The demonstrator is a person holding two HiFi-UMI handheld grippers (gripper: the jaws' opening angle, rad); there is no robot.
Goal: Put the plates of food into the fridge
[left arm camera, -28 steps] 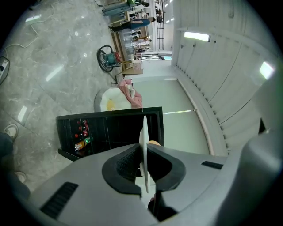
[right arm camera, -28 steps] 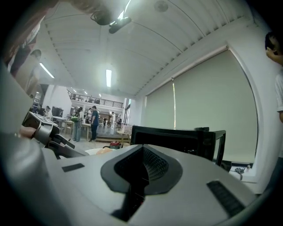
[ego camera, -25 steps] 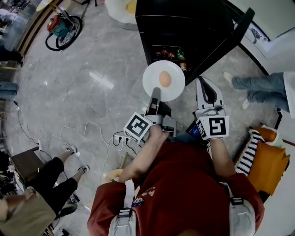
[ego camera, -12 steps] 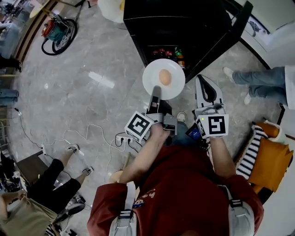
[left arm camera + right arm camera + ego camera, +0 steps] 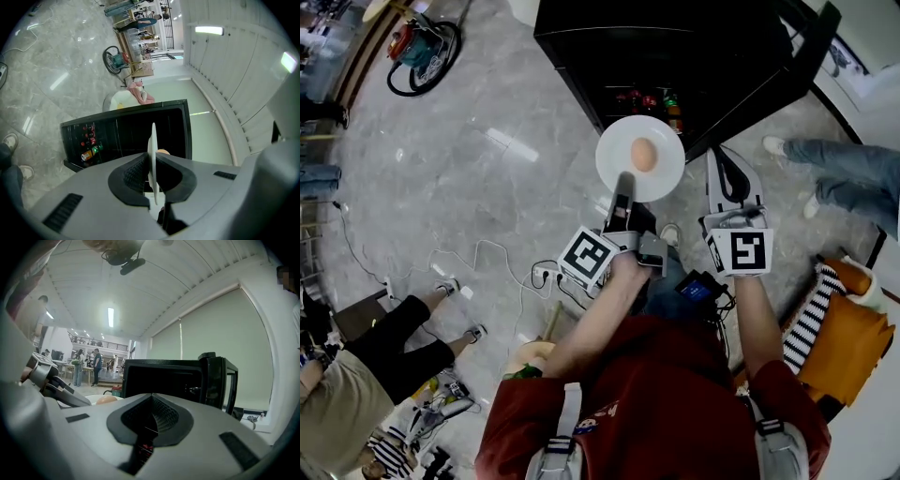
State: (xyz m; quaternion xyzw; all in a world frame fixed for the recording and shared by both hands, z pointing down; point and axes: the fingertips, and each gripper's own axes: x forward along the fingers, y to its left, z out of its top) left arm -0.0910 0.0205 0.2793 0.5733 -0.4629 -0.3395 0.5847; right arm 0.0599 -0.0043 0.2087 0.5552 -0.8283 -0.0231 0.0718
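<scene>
The left hand-held gripper (image 5: 623, 186) pinches only the plate (image 5: 664, 176) by its rim, before the fridge (image 5: 675, 47); a tilt could roll the egg (image 5: 643, 154) off. The right hand-held gripper (image 5: 728, 178) is clenched, empty.

the plate (image 5: 661, 180) is plain white, and the round food (image 5: 643, 154) on it is pale orange-brown. the fridge (image 5: 675, 47) is glossy black, with red and green drinks (image 5: 649, 99) inside. the left tongs (image 5: 623, 186) and right tongs (image 5: 727, 169) are light grey with black ribbed pads (image 5: 133, 173); their cubes (image 5: 589, 258) carry black-and-white square markers. the floor (image 5: 487, 187) is grey marbled stone. the shirt (image 5: 675, 403) is dark red.
</scene>
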